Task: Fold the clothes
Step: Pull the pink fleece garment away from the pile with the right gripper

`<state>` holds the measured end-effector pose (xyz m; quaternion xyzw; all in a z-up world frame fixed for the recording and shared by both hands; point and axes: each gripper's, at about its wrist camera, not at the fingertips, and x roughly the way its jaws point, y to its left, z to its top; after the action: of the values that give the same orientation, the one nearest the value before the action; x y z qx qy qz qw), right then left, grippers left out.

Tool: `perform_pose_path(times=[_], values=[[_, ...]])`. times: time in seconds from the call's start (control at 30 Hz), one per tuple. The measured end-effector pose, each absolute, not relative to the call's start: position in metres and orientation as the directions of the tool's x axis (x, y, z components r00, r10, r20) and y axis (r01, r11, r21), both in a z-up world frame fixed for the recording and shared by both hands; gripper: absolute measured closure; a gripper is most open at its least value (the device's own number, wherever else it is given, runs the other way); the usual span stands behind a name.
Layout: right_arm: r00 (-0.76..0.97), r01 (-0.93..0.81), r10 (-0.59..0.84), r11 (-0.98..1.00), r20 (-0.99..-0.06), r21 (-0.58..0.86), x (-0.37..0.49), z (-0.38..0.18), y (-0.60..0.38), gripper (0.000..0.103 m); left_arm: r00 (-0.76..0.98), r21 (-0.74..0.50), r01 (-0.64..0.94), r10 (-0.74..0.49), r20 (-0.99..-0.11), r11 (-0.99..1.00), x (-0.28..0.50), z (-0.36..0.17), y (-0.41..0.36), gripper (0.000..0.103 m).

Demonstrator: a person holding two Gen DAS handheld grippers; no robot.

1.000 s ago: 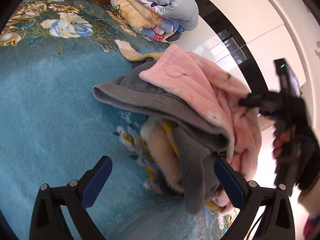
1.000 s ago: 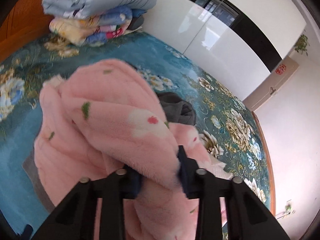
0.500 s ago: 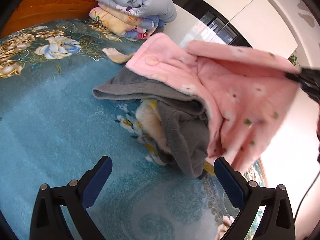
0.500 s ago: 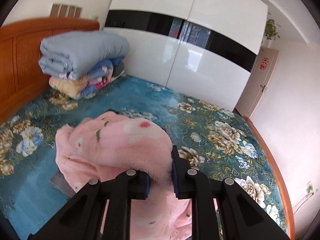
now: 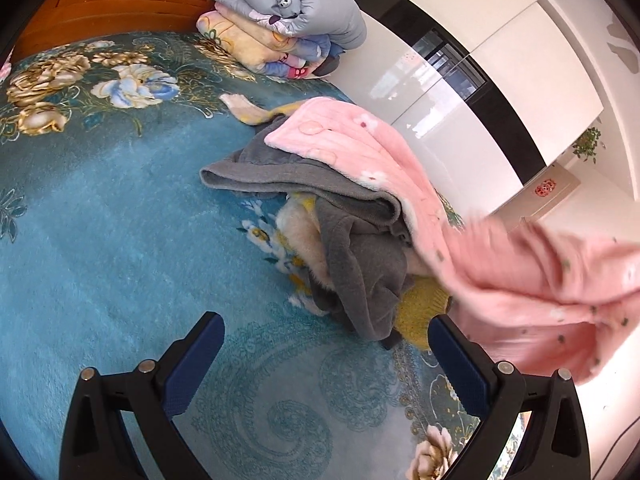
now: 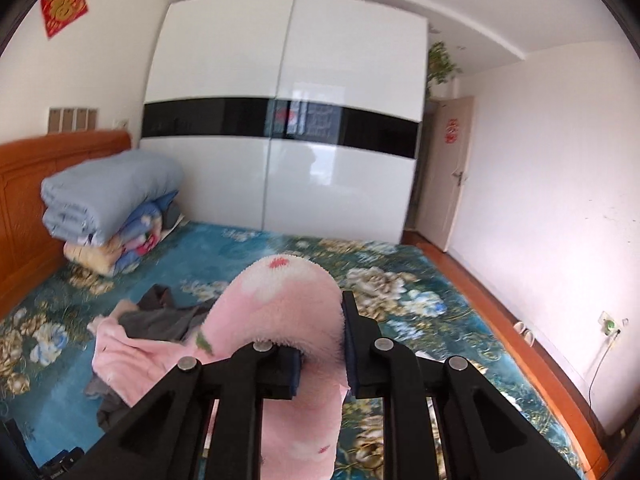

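A pink fleece garment (image 5: 520,272) with small flowers is stretched up and to the right off a heap of clothes on the bed. My right gripper (image 6: 320,354) is shut on a fold of that pink garment (image 6: 288,308), which hangs below its jaws. Under it lie a grey garment (image 5: 352,240) and a yellow-and-cream one (image 5: 420,312). My left gripper (image 5: 326,360) hovers open over the teal bedspread (image 5: 100,260), just in front of the heap, with nothing between its blue pads.
Folded quilts (image 5: 288,16) are stacked by the wooden headboard (image 5: 100,0). A white wardrobe with a black band (image 6: 280,128) stands past the bed's far side. A door (image 6: 452,168) and wooden floor (image 6: 540,344) lie to the right.
The right gripper rose and pulled away with the pink garment, drawing it off the heap and uncovering the grey and yellow clothes. The left gripper backed off a little and lifted.
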<state>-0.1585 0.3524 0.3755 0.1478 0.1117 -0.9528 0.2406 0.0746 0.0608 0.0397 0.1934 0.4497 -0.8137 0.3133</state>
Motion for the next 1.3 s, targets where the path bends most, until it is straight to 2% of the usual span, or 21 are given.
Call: perform_pose_path(times=[0.07,0.17,0.3,0.4,0.57,0.67,0.77,0.87,0.93,0.97,1.1,1.13,1.23,1.3], values=[[-0.819,0.52,-0.435,-0.839,-0.375,-0.162,-0.155,0.369,0.355,0.085,-0.725,-0.604,0.688,-0.332,-0.604,-0.403,0.073,0.04,0.063,0.0],[-0.744,0.589,-0.438,-0.787,-0.505,-0.185,-0.149,0.326,0.345,0.085,-0.725,-0.62,0.688,-0.334,-0.602,-0.377,0.079,0.041,0.065,0.0],[-0.585,0.69,-0.469,-0.717,-0.662,-0.101,-0.129,0.259,0.328,0.085,-0.755,-0.692,0.656,-0.287,-0.59,-0.303,0.096,0.04,0.066,0.0],[-0.544,0.734,-0.522,-0.675,-0.657,-0.072,-0.111,0.256,0.32,0.085,-0.77,-0.712,0.639,-0.255,-0.585,-0.293,0.101,0.045,0.071,0.0],[-0.562,0.748,-0.605,-0.663,-0.564,-0.034,-0.098,0.282,0.338,0.085,-0.764,-0.707,0.643,-0.183,-0.619,-0.294,0.095,0.044,0.081,0.0],[-0.556,0.73,-0.509,-0.677,-0.657,-0.093,-0.106,0.242,0.356,0.085,-0.753,-0.707,0.652,-0.129,-0.645,-0.273,0.087,0.035,0.085,0.0],[-0.508,0.664,-0.261,-0.726,-0.821,-0.18,-0.127,0.153,0.381,0.085,-0.741,-0.696,0.659,-0.089,-0.665,-0.284,0.075,0.029,0.094,0.0],[-0.407,0.6,-0.126,-0.784,-0.905,-0.161,-0.141,0.082,0.42,0.085,-0.718,-0.668,0.675,-0.071,-0.693,-0.313,0.066,0.027,0.098,0.0],[-0.334,0.568,-0.081,-0.812,-0.939,-0.132,-0.146,0.056,0.442,0.085,-0.706,-0.654,0.685,-0.068,-0.705,-0.321,0.063,0.025,0.099,0.0],[-0.324,0.575,-0.097,-0.81,-0.941,-0.114,-0.145,0.058,0.446,0.083,-0.701,-0.65,0.689,-0.064,-0.71,-0.32,0.062,0.024,0.098,0.0],[-0.354,0.646,-0.193,-0.758,-0.915,-0.089,-0.132,0.09,0.447,0.053,-0.702,-0.657,0.691,-0.064,-0.709,-0.303,0.064,0.019,0.096,0.0],[-0.359,0.663,-0.218,-0.744,-0.907,-0.084,-0.129,0.098,0.447,0.051,-0.705,-0.66,0.689,-0.066,-0.706,-0.297,0.064,0.018,0.095,0.0],[-0.379,0.722,-0.285,-0.686,-0.88,-0.088,-0.122,0.11,0.417,0.037,-0.697,-0.656,0.699,-0.063,-0.714,-0.285,0.06,0.014,0.095,0.0],[-0.356,0.756,-0.297,-0.648,-0.886,-0.087,-0.119,0.1,0.384,0.037,-0.681,-0.634,0.711,-0.074,-0.729,-0.303,0.057,0.016,0.097,0.0]])
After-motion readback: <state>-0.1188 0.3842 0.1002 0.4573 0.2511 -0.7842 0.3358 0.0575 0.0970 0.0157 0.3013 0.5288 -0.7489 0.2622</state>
